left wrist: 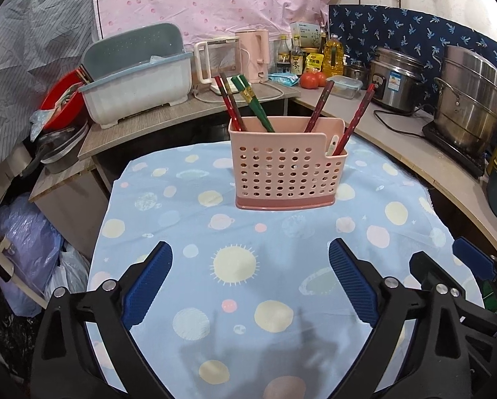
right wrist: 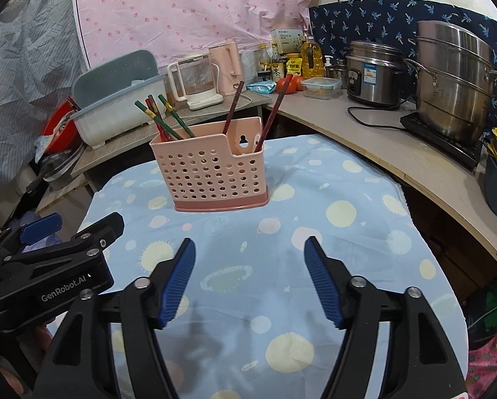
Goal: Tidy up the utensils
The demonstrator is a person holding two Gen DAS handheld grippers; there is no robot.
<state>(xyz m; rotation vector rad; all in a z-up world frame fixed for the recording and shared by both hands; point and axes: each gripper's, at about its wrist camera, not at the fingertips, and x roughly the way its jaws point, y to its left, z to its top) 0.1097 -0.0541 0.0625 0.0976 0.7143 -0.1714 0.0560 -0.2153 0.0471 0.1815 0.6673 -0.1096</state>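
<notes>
Both claws empty and spread. Left gripper (left wrist: 250, 279) released, jaws wide, nothing between the pads but cloth (left wrist: 182, 219). Right gripper (right wrist: 250, 281) likewise released, a shade narrower, also over bare cloth. Side by side, near one another, both angled down toward the table and well short of the holder (left wrist: 286, 166).

Holder upright near the far edge of the cloth, pink, perforated, with a notch at its right front corner. Inside: red chopsticks (left wrist: 228, 104) and green chopsticks (left wrist: 252, 104) leaning together in the left part; two more dark red sticks (left wrist: 320, 106) leaning apart toward the right; a white handle (left wrist: 333, 144) poking up at the notch, kind unclear. No loose utensils visible on the cloth in either view.

Step in hand, by judgement: a pause between picks, or the close of the job, everything visible already standing in the holder. If sorting remains, most likely pairing the split sticks on the right or regrouping by colour.

Next move then: reach forward and up to the stick tops, narrow one claw around a single thin shaft, lift straight along its lean. Risk of tipping the light holder; steadying its rim with the other claw advisable.
</notes>
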